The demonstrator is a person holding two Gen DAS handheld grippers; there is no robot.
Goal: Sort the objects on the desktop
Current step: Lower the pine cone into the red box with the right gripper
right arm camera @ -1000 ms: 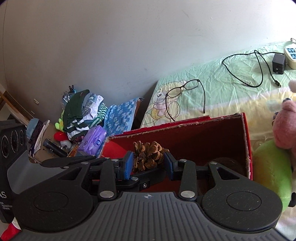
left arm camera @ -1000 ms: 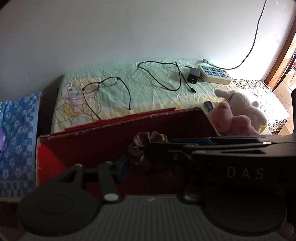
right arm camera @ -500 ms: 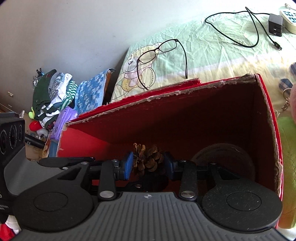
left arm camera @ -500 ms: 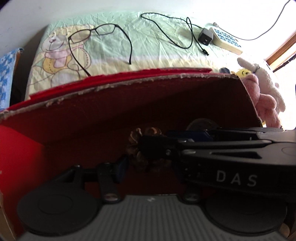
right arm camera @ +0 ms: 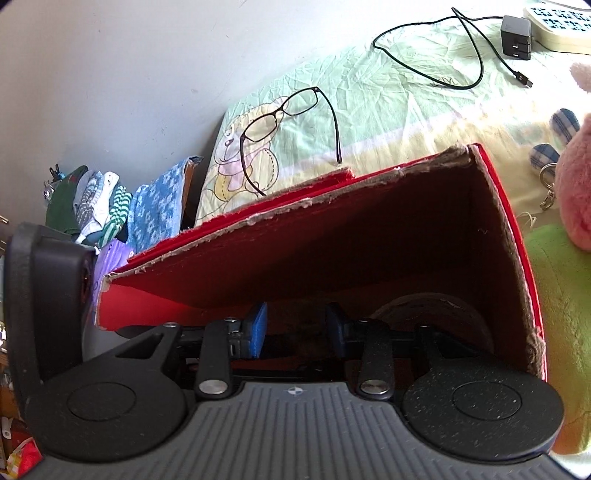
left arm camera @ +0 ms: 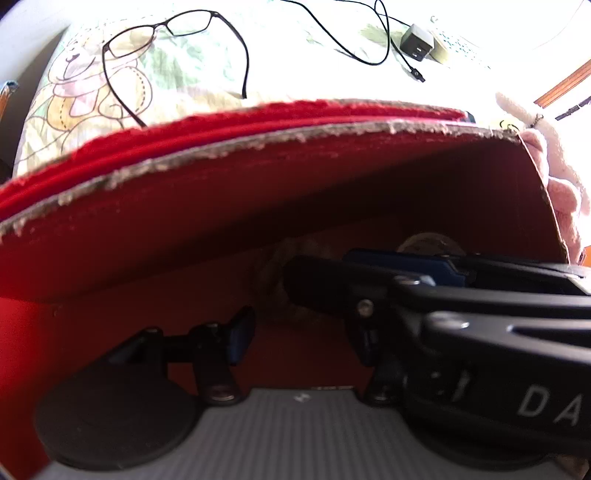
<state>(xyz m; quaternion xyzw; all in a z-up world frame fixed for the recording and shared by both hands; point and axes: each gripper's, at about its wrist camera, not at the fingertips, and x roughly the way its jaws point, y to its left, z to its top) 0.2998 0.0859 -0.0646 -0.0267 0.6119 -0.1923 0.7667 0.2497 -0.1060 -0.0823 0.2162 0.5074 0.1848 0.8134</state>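
Inside the red box (right arm camera: 406,206) on a bear-print bed sheet (right arm camera: 388,110) by a white wall (right arm camera: 147,74): my right claw (right arm camera: 295,325) grasps a pine cone (left arm camera: 275,277); left claw (left arm camera: 303,336), just opening, released, empty.

Box (right arm camera: 369,236): red
Sheet (right arm camera: 388,110): pale green, bear print
Glasses (right arm camera: 284,114): black
Towel (right arm camera: 155,210): blue-white
Plush (right arm camera: 572,199): pink

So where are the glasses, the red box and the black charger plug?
Glasses (right arm camera: 286,110): right wrist view, on the bridge.
Red box (right arm camera: 369,236): right wrist view, inner back wall.
Charger plug (right arm camera: 516,31): right wrist view, its black body.
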